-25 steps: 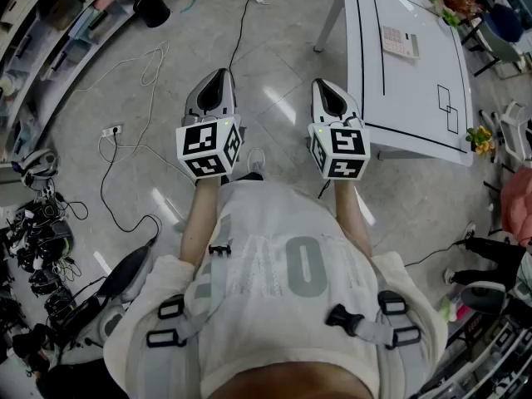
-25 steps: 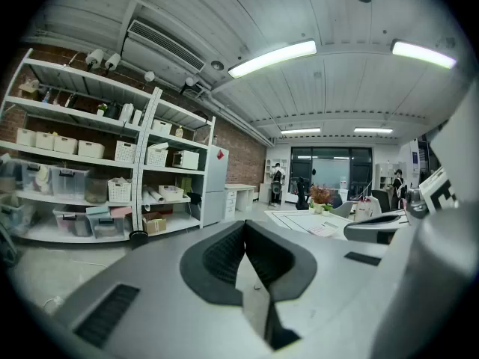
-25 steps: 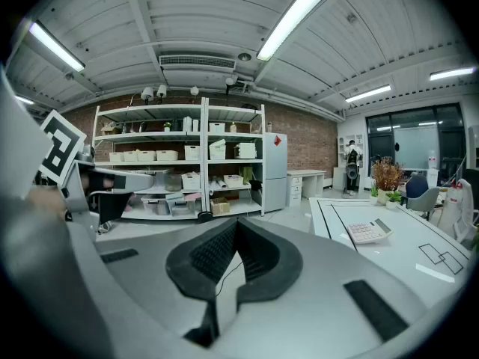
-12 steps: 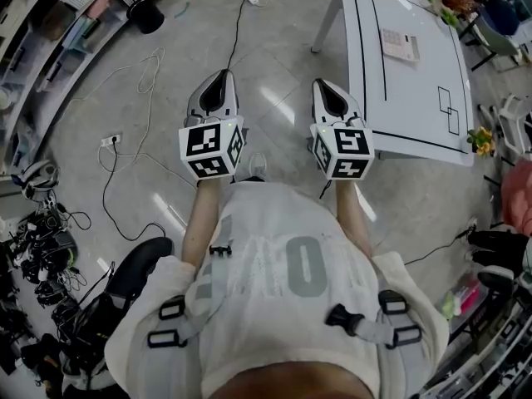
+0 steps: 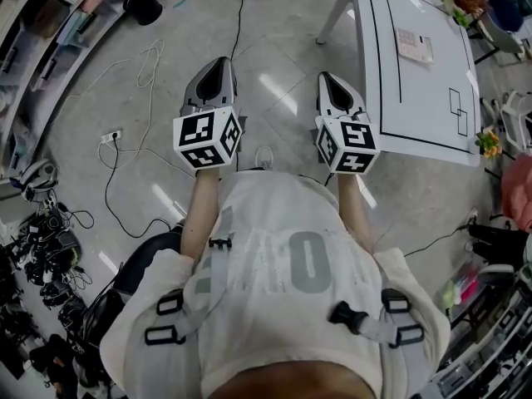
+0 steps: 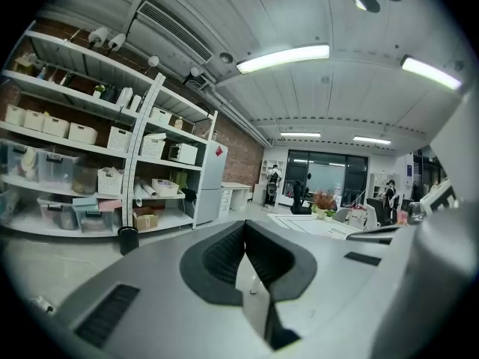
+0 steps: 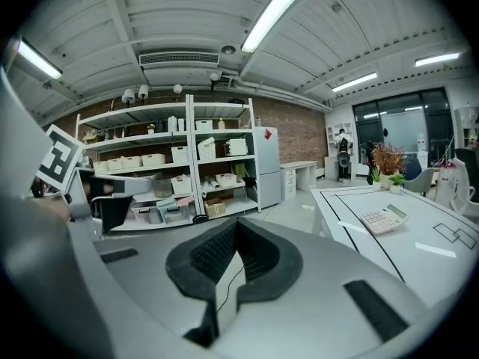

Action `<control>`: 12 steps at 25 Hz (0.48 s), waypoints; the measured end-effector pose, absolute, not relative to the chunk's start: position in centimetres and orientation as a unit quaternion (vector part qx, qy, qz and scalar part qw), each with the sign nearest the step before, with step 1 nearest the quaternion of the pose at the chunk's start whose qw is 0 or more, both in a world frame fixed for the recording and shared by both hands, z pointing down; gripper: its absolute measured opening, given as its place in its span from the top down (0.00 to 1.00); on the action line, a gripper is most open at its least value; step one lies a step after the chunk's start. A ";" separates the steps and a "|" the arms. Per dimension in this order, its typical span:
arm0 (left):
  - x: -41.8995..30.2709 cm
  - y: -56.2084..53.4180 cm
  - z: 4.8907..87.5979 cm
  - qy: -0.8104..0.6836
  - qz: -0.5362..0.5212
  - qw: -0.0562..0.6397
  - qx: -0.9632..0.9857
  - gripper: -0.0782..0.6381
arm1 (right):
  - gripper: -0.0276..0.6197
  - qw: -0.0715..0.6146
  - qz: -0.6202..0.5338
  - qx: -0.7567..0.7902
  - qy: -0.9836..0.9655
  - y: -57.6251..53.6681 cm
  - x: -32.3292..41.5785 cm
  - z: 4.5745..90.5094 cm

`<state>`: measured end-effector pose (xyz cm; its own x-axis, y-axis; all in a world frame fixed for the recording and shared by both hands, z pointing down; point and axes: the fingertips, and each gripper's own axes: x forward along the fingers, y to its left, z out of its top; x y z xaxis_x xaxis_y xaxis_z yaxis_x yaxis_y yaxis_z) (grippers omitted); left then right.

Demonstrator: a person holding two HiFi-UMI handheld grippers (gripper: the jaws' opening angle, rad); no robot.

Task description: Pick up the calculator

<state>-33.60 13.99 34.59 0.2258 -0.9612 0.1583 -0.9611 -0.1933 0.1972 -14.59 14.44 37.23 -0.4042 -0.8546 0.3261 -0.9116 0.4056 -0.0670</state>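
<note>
In the head view, the person stood on the floor point(image 5: 274, 48) with both tools held out ahead, above the floor and not over the worktop point(image 5: 432, 98). The left tongs point(image 5: 217, 65) and the right tongs point(image 5: 331, 81) each tapered to a closed tip with nothing in them. The calculator point(image 5: 414, 46) lay flat on the white worktop, off to the right of the right tongs and well apart from them, just beside a black line marked on the surface.

In the left gripper view, the ribbed pads of the left tongs point(image 6: 245, 230) met edge to edge, empty. They faced the shelves point(image 6: 112, 163) and the far room. The calculator could not be made out there.

In the right gripper view, the right tongs point(image 7: 236, 230) were likewise pressed together on nothing. The calculator point(image 7: 383, 219) sat to their right on the worktop, untouched.

Judged from this, the task had barely begun: reaching the worktop, opening the tongs, gripping and lifting all remained.

The calculator looked like a pale, thin slab with a grid of light keys and a slightly raised display end. Its low profile would likely call for a grip across its edges.
</note>
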 end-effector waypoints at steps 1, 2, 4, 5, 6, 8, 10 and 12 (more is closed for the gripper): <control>-34.2 13.5 34.6 -0.622 0.000 0.125 0.773 0.86 | 0.95 0.123 0.116 0.535 -0.828 14.3 -14.9 37.3; -34.9 13.1 34.6 -0.622 -0.001 0.122 0.773 0.86 | 0.95 0.124 0.114 0.539 -0.825 14.1 -15.3 37.2; -36.1 12.2 34.6 -0.625 -0.004 0.120 0.771 0.86 | 0.95 0.116 0.116 0.544 -0.823 13.6 -15.7 37.0; -36.7 11.8 34.7 -0.627 -0.004 0.121 0.769 0.86 | 0.95 0.109 0.119 0.545 -0.823 13.4 -15.9 36.8; -37.1 11.6 34.9 -0.630 -0.005 0.124 0.767 0.86 | 0.95 0.104 0.122 0.544 -0.824 13.3 -16.0 36.7; -37.6 11.5 35.2 -0.632 -0.005 0.129 0.764 0.86 | 0.95 0.110 0.122 0.534 -0.829 13.4 -16.4 37.0; -38.4 11.4 35.4 -0.637 -0.008 0.129 0.760 0.86 | 0.95 0.126 0.108 0.523 -0.836 13.0 -17.1 37.5; -39.2 10.8 35.5 -0.643 -0.009 0.124 0.756 0.86 | 0.95 0.136 0.092 0.522 -0.837 11.9 -17.9 37.8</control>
<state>-39.21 10.77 35.54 0.1726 -0.9741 0.1460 -0.9695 -0.1418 0.2001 -17.92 11.87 37.77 -0.4190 -0.8485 0.3231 -0.8985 0.4387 -0.0130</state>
